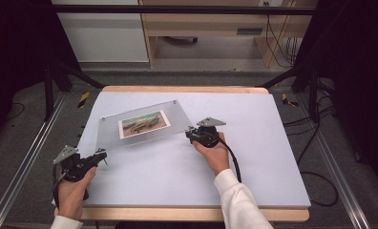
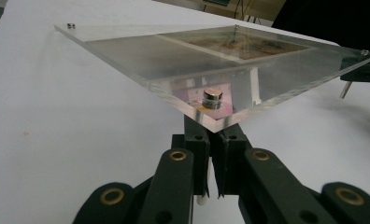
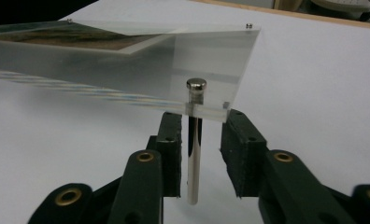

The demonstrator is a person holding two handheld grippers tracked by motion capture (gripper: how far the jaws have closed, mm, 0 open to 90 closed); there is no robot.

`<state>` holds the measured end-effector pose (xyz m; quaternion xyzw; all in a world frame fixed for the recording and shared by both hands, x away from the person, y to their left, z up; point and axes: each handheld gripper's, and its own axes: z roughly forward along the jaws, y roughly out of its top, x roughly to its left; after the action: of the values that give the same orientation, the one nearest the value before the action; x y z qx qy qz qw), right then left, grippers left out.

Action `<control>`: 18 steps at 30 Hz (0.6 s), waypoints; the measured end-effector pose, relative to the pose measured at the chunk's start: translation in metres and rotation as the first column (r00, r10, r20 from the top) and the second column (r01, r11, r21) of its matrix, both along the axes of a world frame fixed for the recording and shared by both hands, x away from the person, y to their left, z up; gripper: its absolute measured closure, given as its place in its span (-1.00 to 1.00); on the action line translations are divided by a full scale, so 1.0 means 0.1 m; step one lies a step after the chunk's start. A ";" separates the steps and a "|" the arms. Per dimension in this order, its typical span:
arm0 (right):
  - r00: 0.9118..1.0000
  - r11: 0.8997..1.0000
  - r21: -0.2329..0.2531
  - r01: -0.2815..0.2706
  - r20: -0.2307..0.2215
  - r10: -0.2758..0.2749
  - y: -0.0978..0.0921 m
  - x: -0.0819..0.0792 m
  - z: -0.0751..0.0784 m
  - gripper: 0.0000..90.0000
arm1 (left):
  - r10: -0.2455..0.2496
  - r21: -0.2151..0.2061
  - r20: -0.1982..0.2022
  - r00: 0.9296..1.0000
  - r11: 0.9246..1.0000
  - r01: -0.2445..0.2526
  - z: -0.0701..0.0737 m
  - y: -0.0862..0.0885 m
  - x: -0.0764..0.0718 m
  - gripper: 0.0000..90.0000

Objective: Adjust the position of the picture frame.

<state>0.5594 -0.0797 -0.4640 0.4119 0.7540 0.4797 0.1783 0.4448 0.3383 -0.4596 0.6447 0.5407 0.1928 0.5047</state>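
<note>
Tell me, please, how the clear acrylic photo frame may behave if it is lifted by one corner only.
The acrylic frame looks stiff: its edges stay straight. Its glossy faces probably slip. The left gripper pinches just one corner, so it may pivot.

A clear acrylic photo frame (image 1: 144, 125), made of transparent plates with a landscape photo (image 1: 143, 124) sandwiched in the middle, is held flat and slightly tilted above the white tabletop (image 1: 254, 157). Small metal fasteners sit at its corners: a short silver cap (image 2: 212, 99) at the corner nearest the left tool (image 2: 214, 154), and a long polished standoff pin (image 3: 194, 140) hanging straight down through the corner nearest the right tool (image 3: 202, 154).
</note>
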 end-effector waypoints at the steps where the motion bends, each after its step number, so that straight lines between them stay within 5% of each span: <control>1: 1.000 1.000 0.014 0.001 0.011 -0.002 0.02 0.02 0.01 0.64 | 0.000 0.002 -0.002 1.000 1.000 0.000 0.00 0.00 0.00 0.87; 7: 0.999 1.000 0.026 -0.003 0.045 0.002 0.06 0.04 0.06 0.89 | 0.001 -0.005 0.009 1.000 1.000 -0.001 0.01 0.00 0.00 0.87; 18: 1.000 1.000 0.030 -0.010 0.024 0.010 0.05 0.05 0.07 0.89 | 0.010 0.048 0.028 1.000 0.999 -0.011 -0.01 -0.04 0.04 0.75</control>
<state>0.5642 -0.0749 -0.4571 0.4049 0.7467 0.4966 0.1787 0.4490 0.3339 -0.4609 0.6510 0.5324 0.2171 0.4956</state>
